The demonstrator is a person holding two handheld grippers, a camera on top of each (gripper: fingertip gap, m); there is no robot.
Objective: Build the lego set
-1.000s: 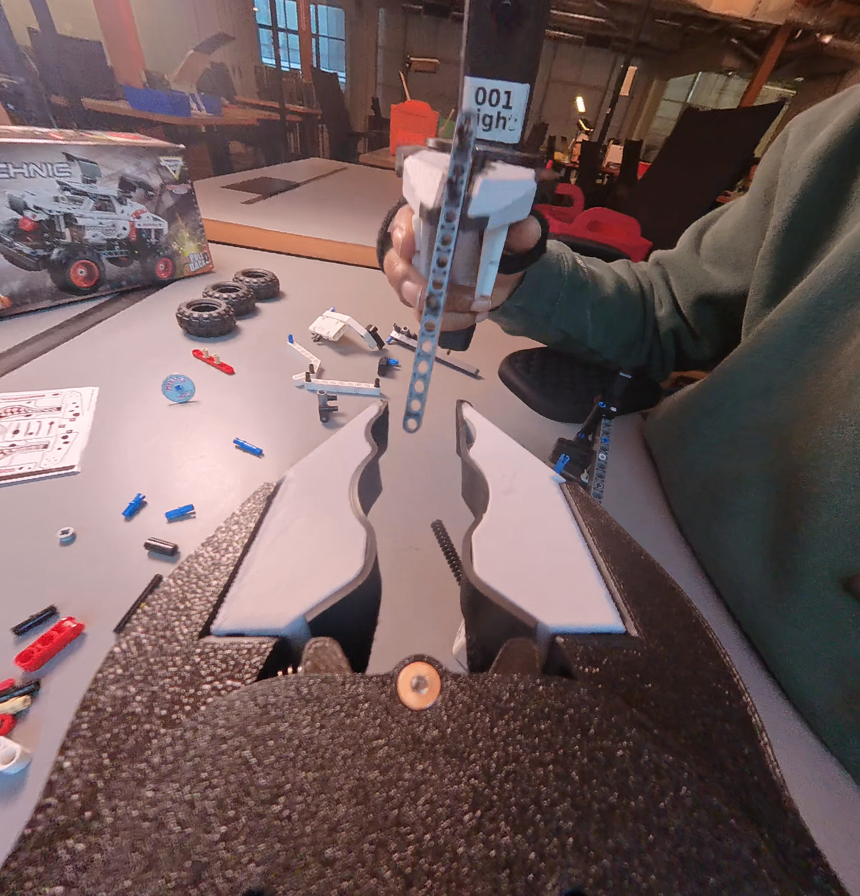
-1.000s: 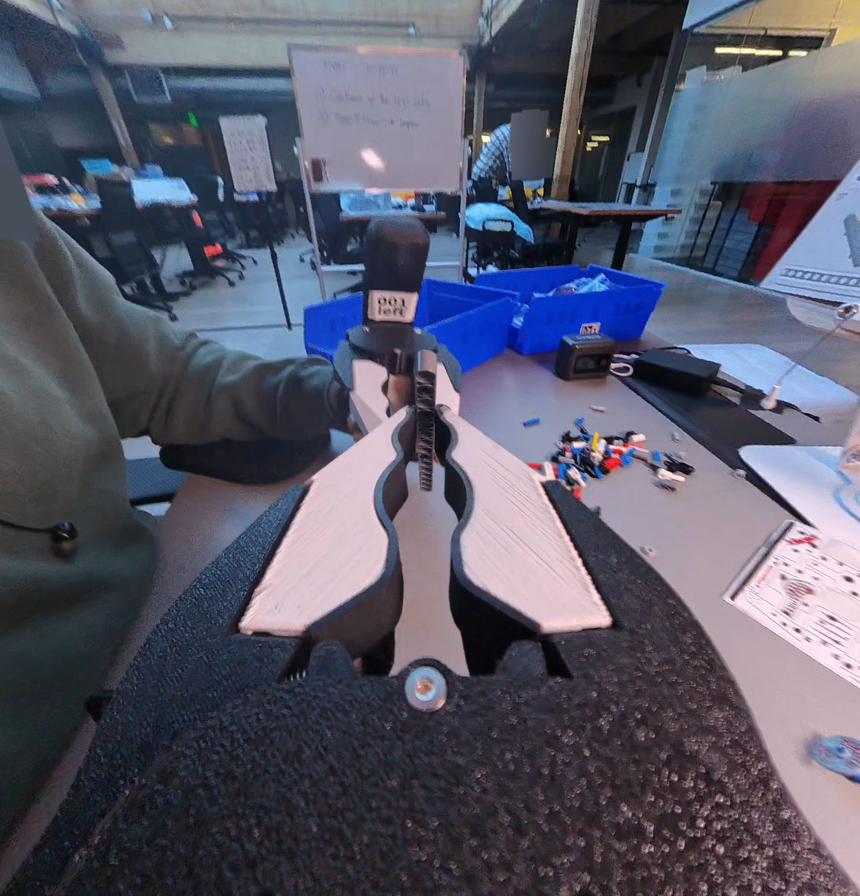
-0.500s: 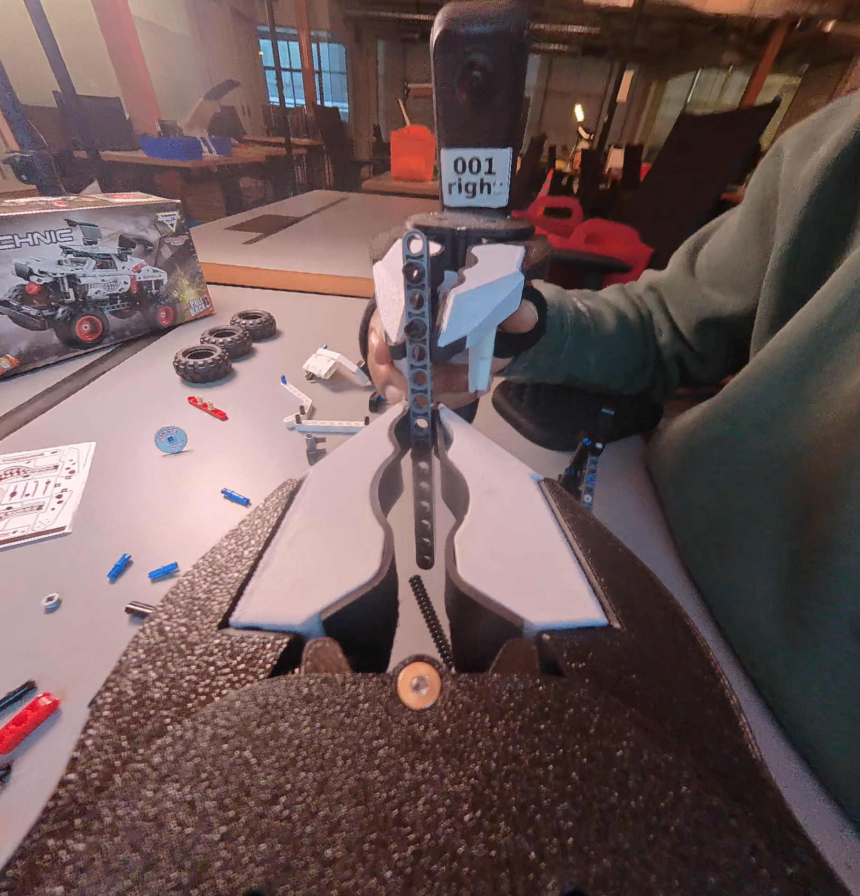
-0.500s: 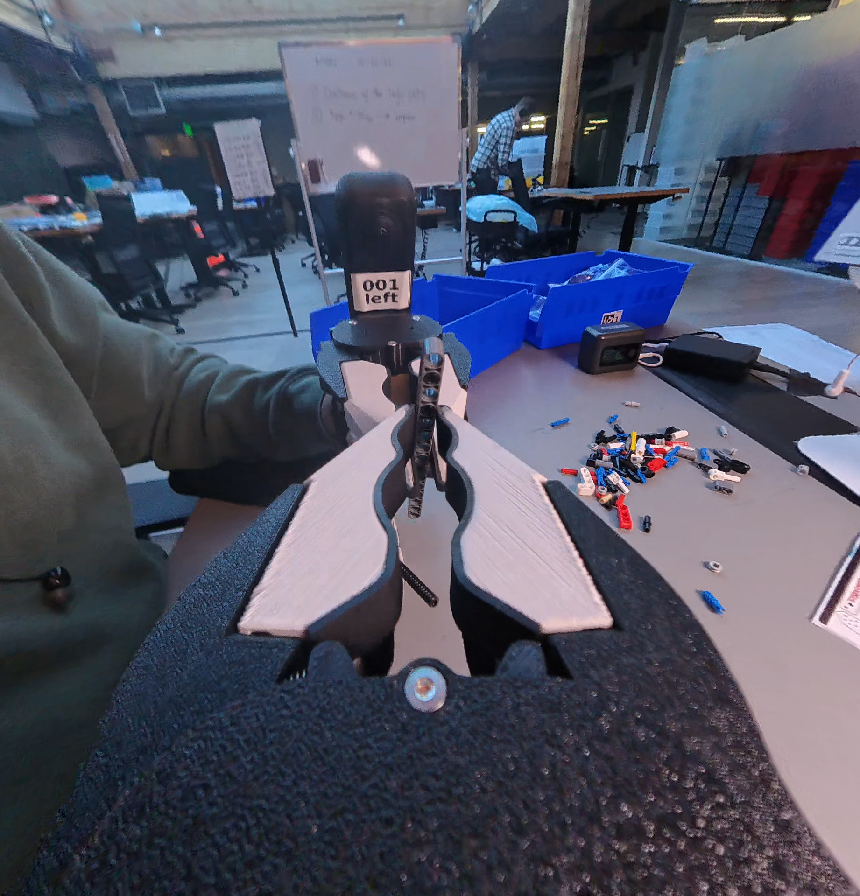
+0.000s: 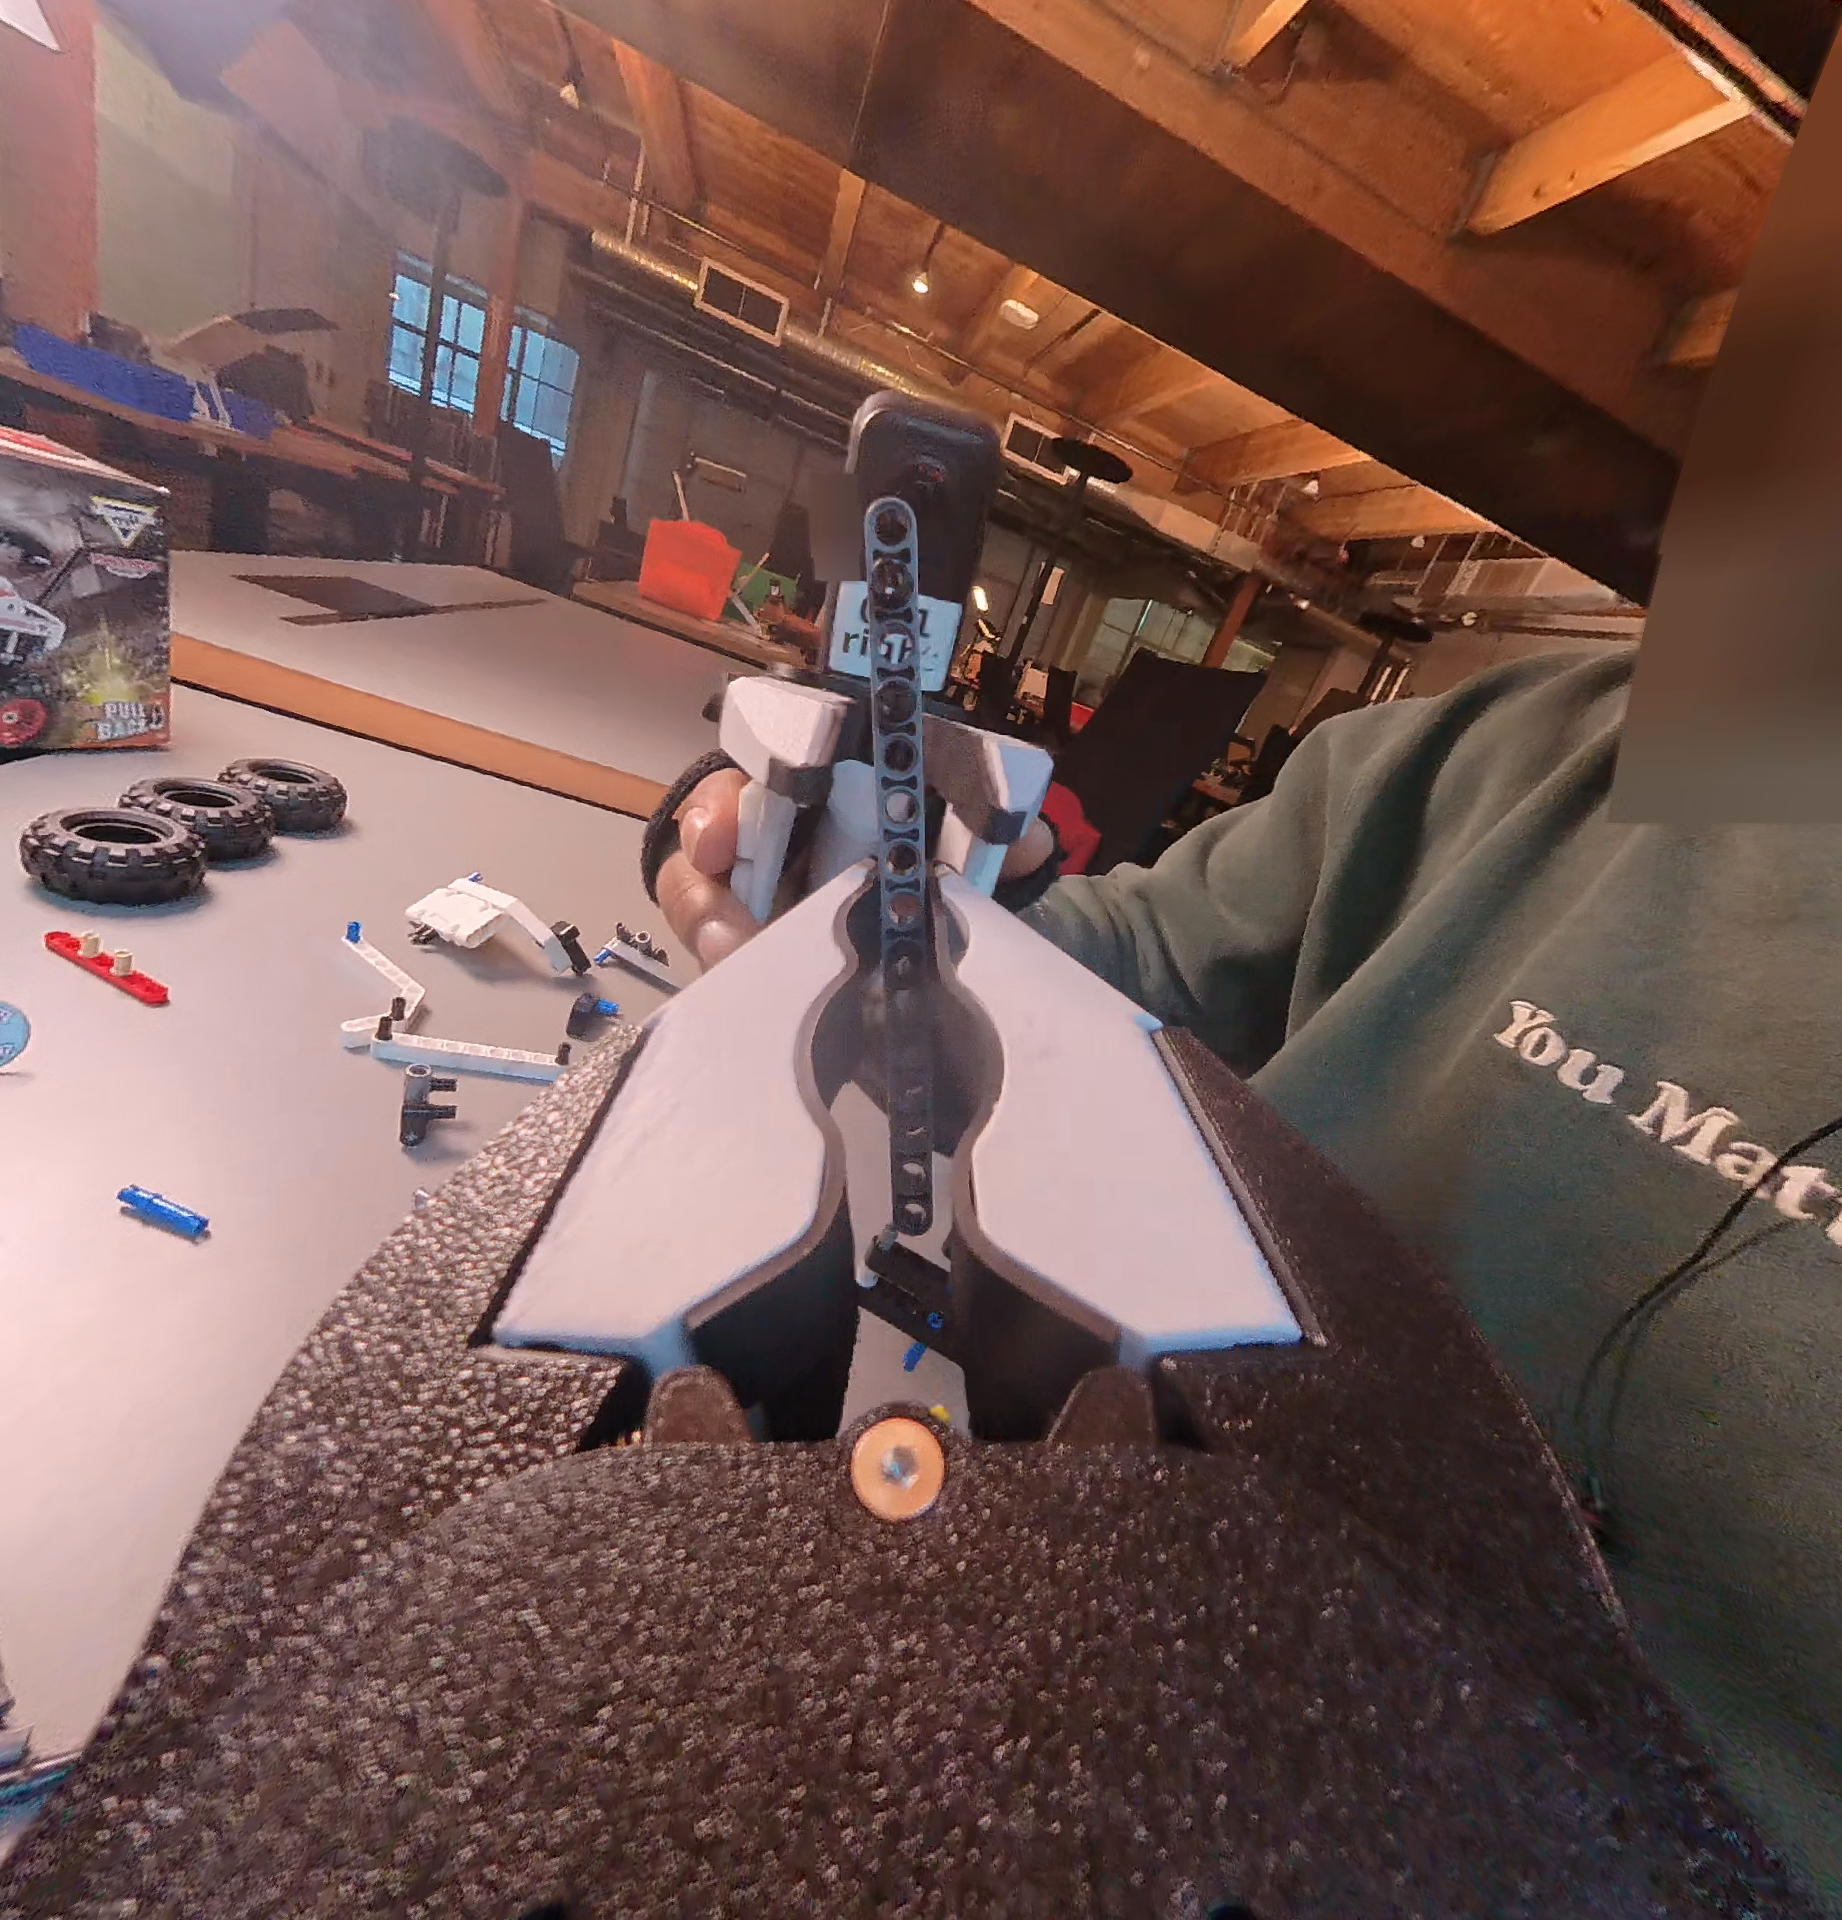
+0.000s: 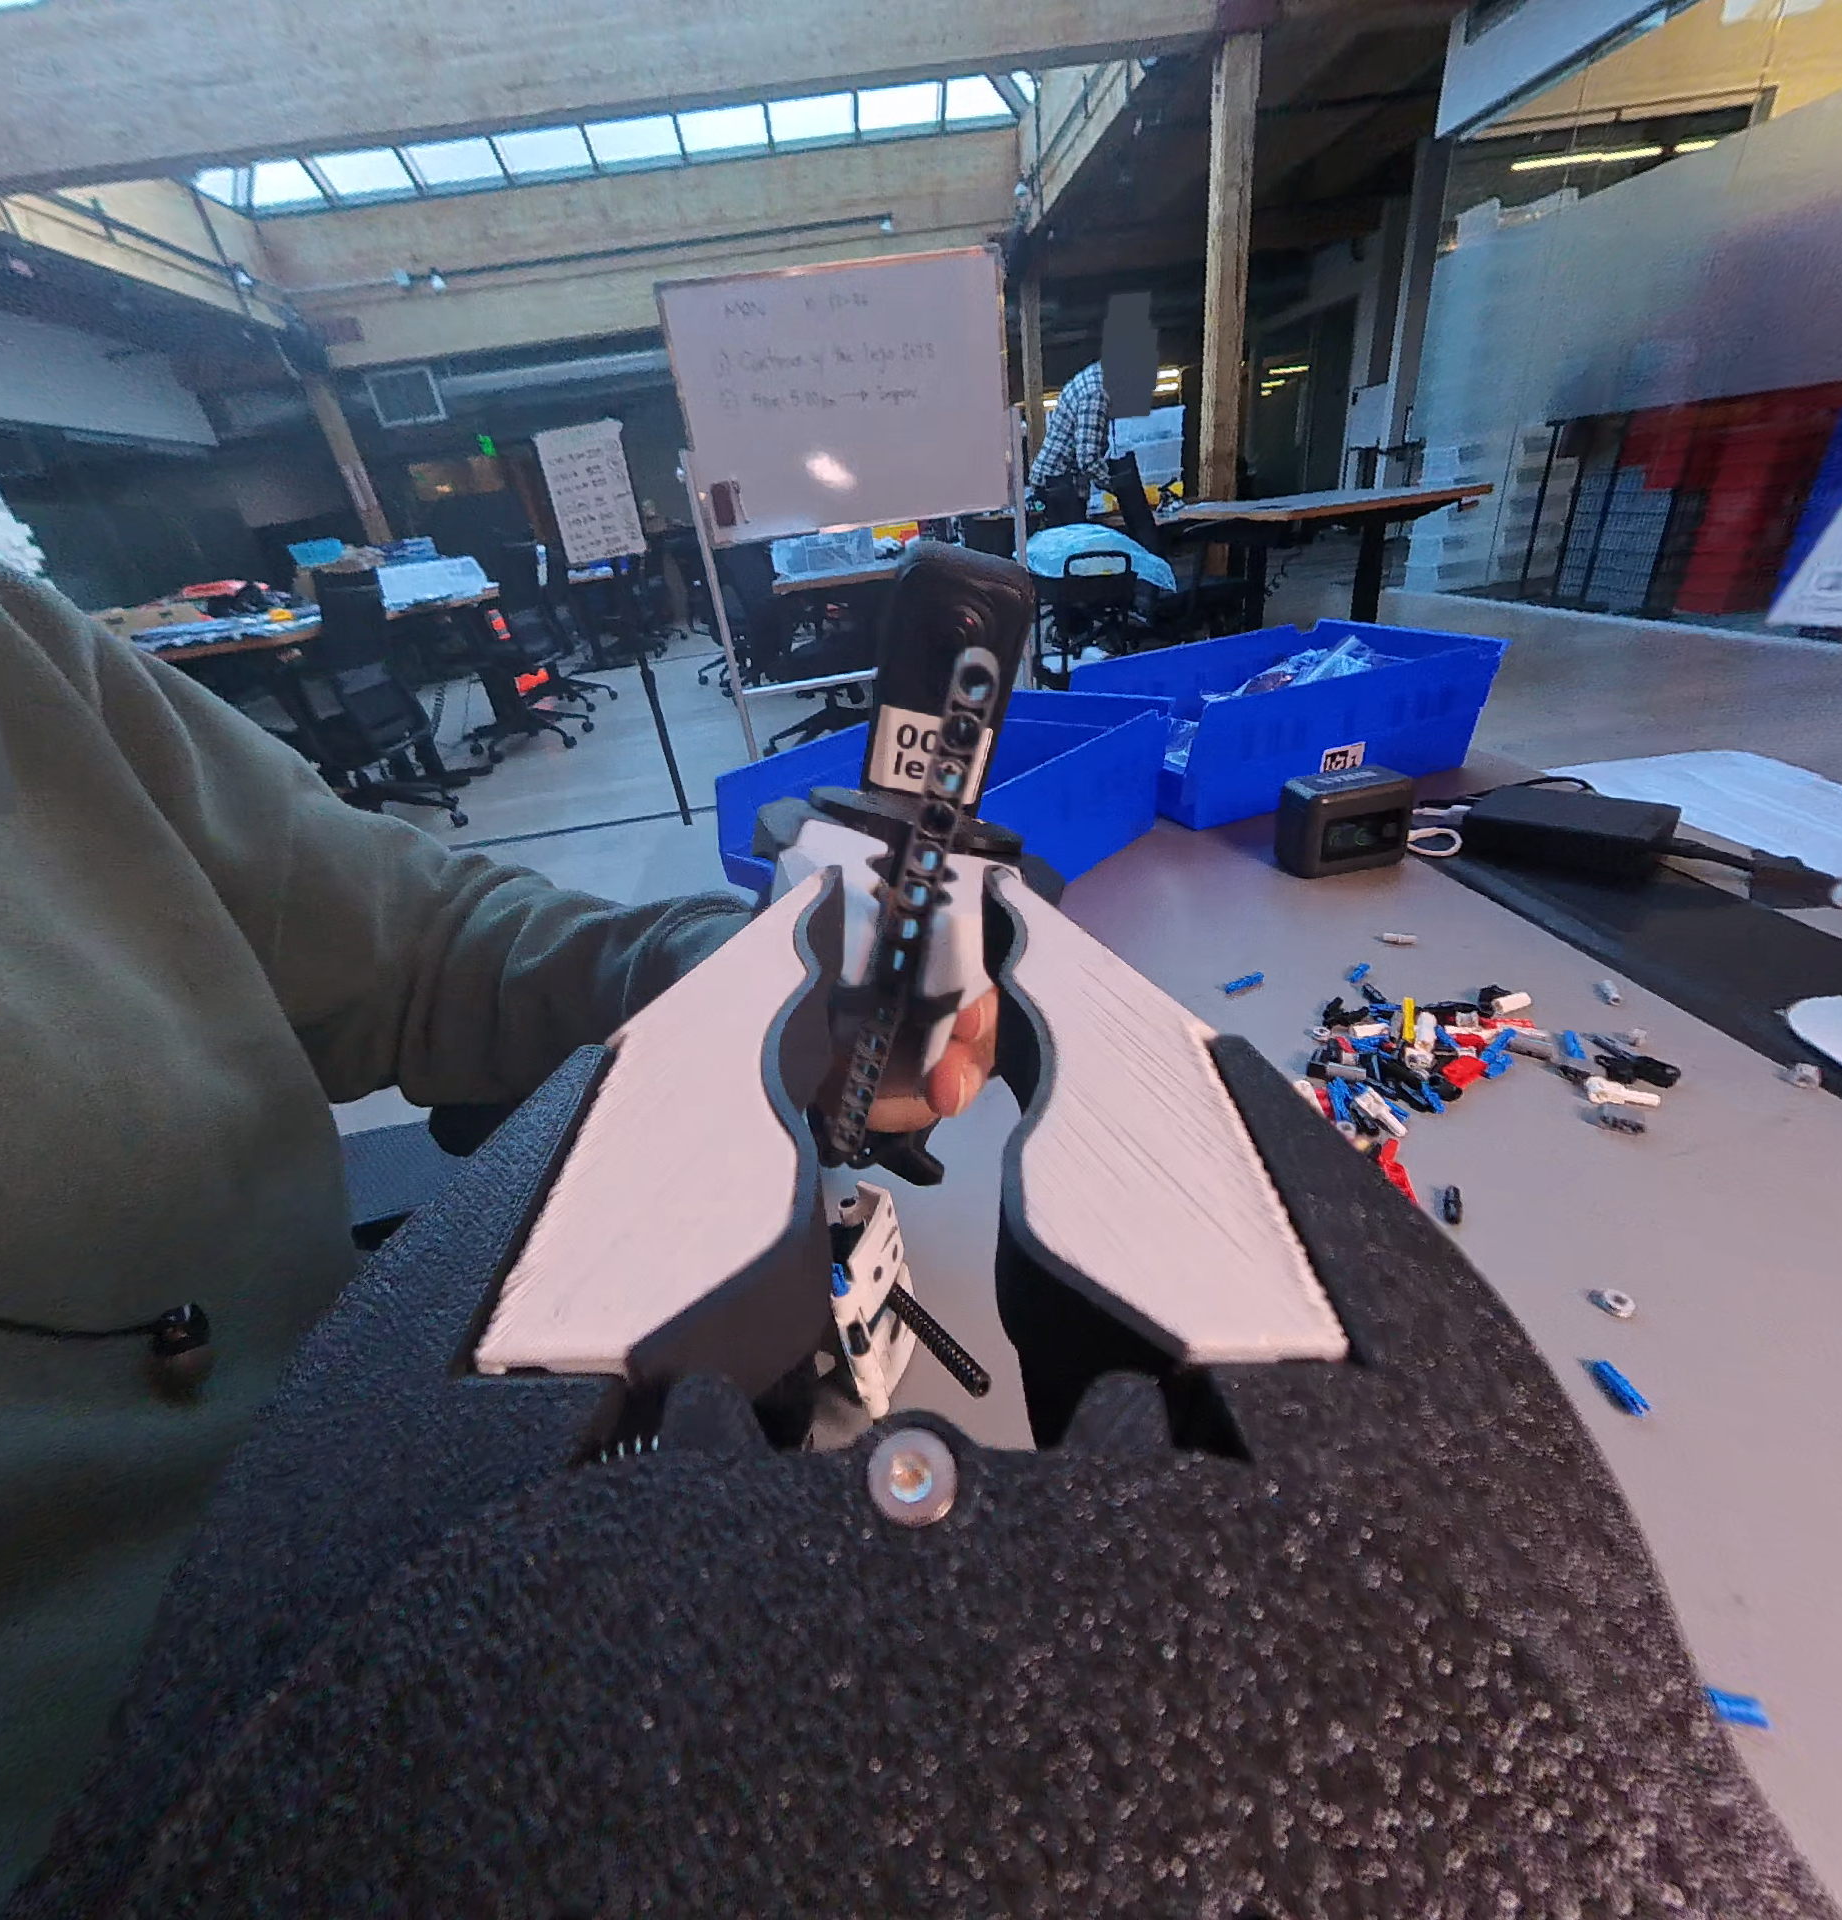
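Note:
A long dark grey beam with holes [image 5: 899, 790] stands upright, pinched between the tips of my left gripper [image 5: 901, 883], which is shut on it. In the left wrist view my right gripper [image 5: 891, 821] faces me just behind the beam, its white fingers spread apart. In the right wrist view the beam [image 6: 964, 717] runs up between the open fingers of my right gripper [image 6: 906, 888] without touching them. A small white and black assembly with a black ridged rod [image 6: 865, 1299] lies on the table below.
Three black tyres [image 5: 106, 852], the set's box [image 5: 55, 613], a red beam [image 5: 106, 956], white beams [image 5: 449, 1049] and a blue pin [image 5: 164, 1214] lie to the left. A pile of small parts [image 6: 1436, 1049], blue bins [image 6: 1291, 717] and a black camera [image 6: 1343, 831] are on the right. Both grippers' tips are close together, under 4 cm apart.
My right gripper held the beam with my left open. My left gripper closed on it, then my right opened. Both grippers have tilted upward.

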